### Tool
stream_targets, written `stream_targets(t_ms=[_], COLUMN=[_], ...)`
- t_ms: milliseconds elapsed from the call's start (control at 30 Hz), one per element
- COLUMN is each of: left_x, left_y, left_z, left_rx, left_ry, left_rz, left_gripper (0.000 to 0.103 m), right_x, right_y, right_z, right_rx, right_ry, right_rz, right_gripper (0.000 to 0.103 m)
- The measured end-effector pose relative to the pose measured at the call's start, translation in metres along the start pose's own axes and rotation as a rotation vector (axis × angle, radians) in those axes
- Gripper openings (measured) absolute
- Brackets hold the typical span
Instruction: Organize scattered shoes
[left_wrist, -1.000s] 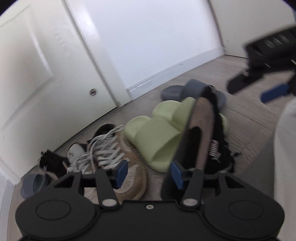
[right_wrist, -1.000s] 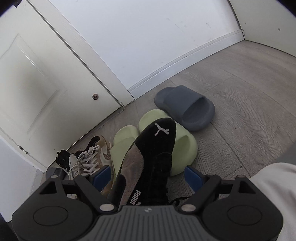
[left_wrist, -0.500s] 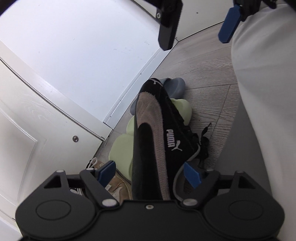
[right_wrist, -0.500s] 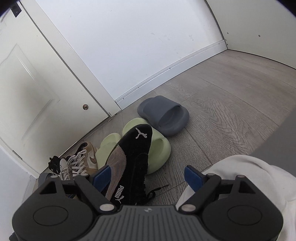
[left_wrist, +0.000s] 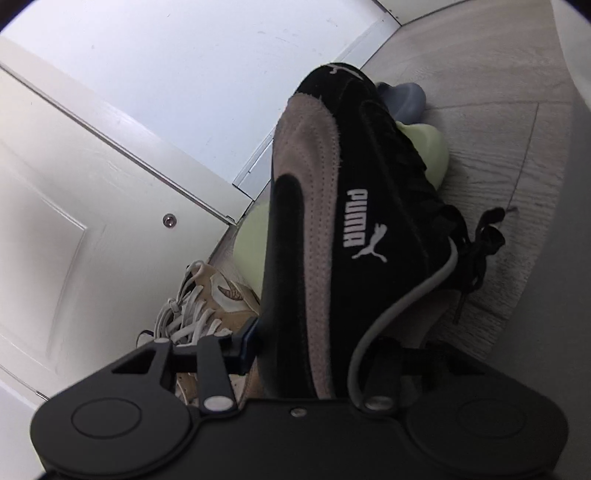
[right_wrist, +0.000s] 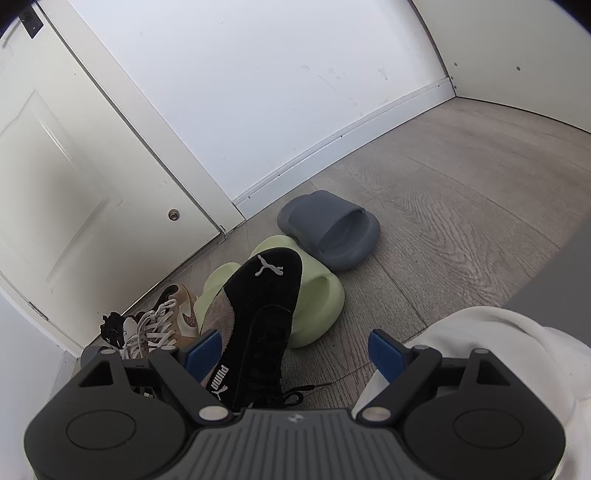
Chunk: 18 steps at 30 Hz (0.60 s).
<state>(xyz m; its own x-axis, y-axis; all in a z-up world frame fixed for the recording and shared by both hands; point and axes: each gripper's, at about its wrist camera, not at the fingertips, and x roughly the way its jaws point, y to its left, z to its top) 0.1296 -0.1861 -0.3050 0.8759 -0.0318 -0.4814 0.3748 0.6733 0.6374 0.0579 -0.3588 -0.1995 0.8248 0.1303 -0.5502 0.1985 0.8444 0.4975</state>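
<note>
Left gripper (left_wrist: 317, 350) jaws are closing around the heel of a black suede sneaker (left_wrist: 332, 206), on which "PUMA" and a cat logo can be read. Right gripper (right_wrist: 295, 352) is spread wide, nothing pinched. Only its view shows the toe logo and a cream trouser leg (right_wrist: 498, 369). Beyond lie a tan laced sneaker (right_wrist: 173, 321), green slides (right_wrist: 314, 306) and a grey slide (right_wrist: 332, 229).

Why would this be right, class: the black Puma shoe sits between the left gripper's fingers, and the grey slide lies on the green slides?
Not right. The right wrist view shows the grey slide on the floor beside the green slides; the Puma shoe is between the closing left gripper.
</note>
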Motion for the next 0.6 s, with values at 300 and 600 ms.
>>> stream_targets(t_ms=[300,600], left_x=[-0.042,-0.022], left_y=[0.063,0.063], left_z=[0.055,0.122], left_rx=[-0.301,-0.448], left_ry=[-0.06,-0.079], left_rz=[-0.191,-0.353], left_gripper=[0.033,0.032], right_x=[-0.001,-0.021], right_y=[-0.006,-0.034], right_z=[0.0,0.004], right_rx=[0.034,0.199], right_ry=[-0.014,-0.138], right_rz=[0.025,0.126], right_gripper=[0.087,0.087])
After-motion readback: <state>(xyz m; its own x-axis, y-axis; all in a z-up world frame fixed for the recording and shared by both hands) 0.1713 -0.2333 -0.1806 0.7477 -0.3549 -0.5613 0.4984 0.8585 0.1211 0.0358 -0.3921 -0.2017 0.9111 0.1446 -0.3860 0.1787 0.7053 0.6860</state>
